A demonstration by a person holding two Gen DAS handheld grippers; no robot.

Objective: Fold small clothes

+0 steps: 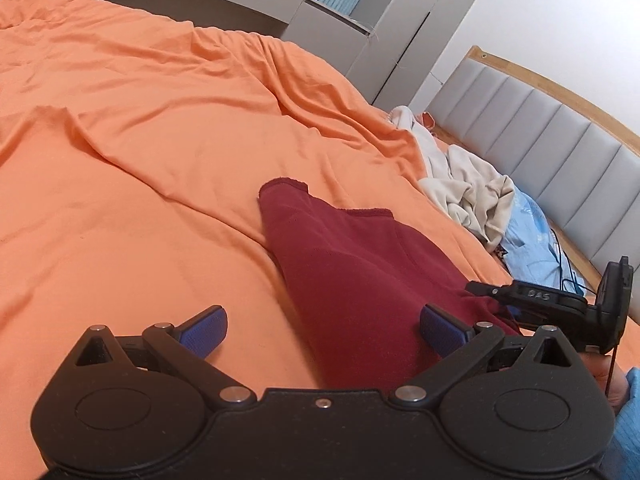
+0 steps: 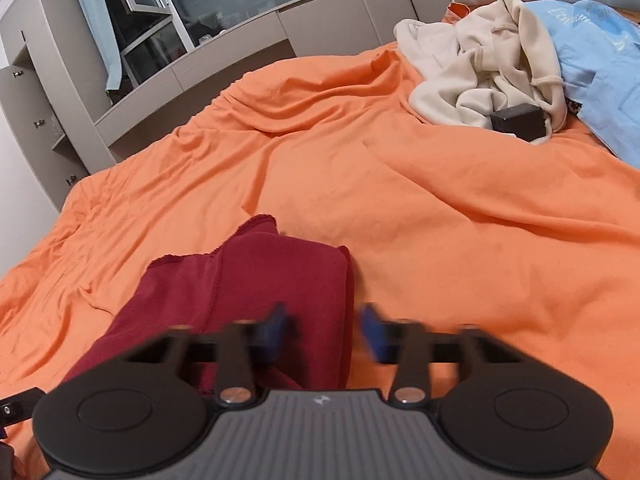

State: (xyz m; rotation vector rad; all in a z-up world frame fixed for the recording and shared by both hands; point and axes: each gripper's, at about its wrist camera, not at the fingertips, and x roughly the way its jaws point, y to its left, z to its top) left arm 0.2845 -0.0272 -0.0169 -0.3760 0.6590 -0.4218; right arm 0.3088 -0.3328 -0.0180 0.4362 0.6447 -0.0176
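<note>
A dark red garment (image 1: 352, 272) lies lengthwise on the orange bedsheet (image 1: 160, 140), its hemmed end pointing away. My left gripper (image 1: 324, 330) hovers over the near part of the garment with its blue pads spread wide, touching no cloth. In the left wrist view my right gripper (image 1: 474, 287) comes in from the right, its tips together at the garment's right edge, where the cloth is drawn up. In the right wrist view the right gripper (image 2: 326, 326) is blurred. Its blue pads stand close on either side of the folded right edge of the garment (image 2: 256, 280).
A heap of cream clothing (image 2: 480, 72) and a light blue garment (image 2: 600, 60) lie near the padded grey headboard (image 1: 560, 152). A small black box (image 2: 520, 120) rests against the heap. Grey cabinets and a window (image 2: 180, 20) stand beyond the bed.
</note>
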